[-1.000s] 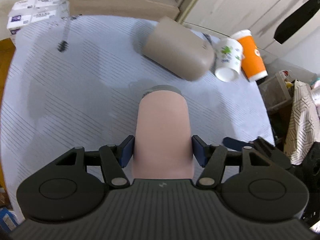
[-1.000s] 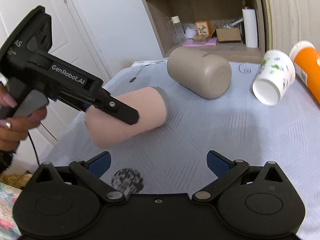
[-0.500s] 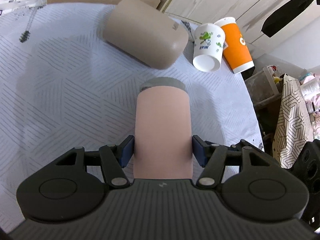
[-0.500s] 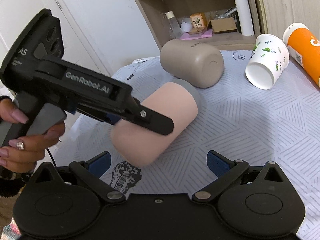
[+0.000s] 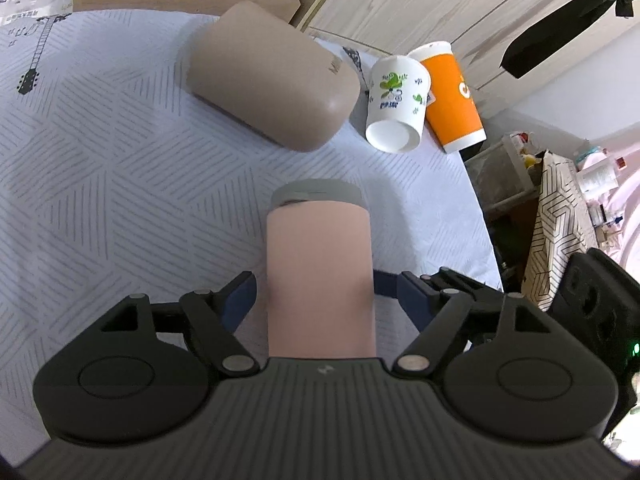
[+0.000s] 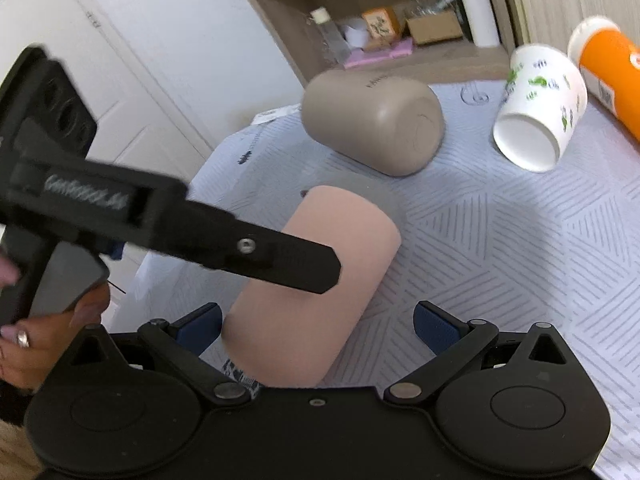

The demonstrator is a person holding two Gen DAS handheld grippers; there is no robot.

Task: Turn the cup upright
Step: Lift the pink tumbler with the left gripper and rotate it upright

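My left gripper (image 5: 316,300) is shut on a pink cup with a grey end (image 5: 320,272), held off the table and tilted, its grey end pointing away and down. In the right wrist view the pink cup (image 6: 340,248) hangs over the tablecloth with the left gripper's black finger (image 6: 288,264) across it. My right gripper (image 6: 318,326) is open and empty, close below and beside the pink cup's near end.
A large taupe cup (image 5: 272,80) lies on its side at the back. A white printed paper cup (image 5: 394,104) and an orange cup (image 5: 452,96) lie on their sides near the table's right edge (image 5: 476,208). A shelf (image 6: 400,40) stands behind.
The left gripper has lifted the pink cup and tipped it steeper. The right gripper has moved closer to the cup's near end and stayed open.
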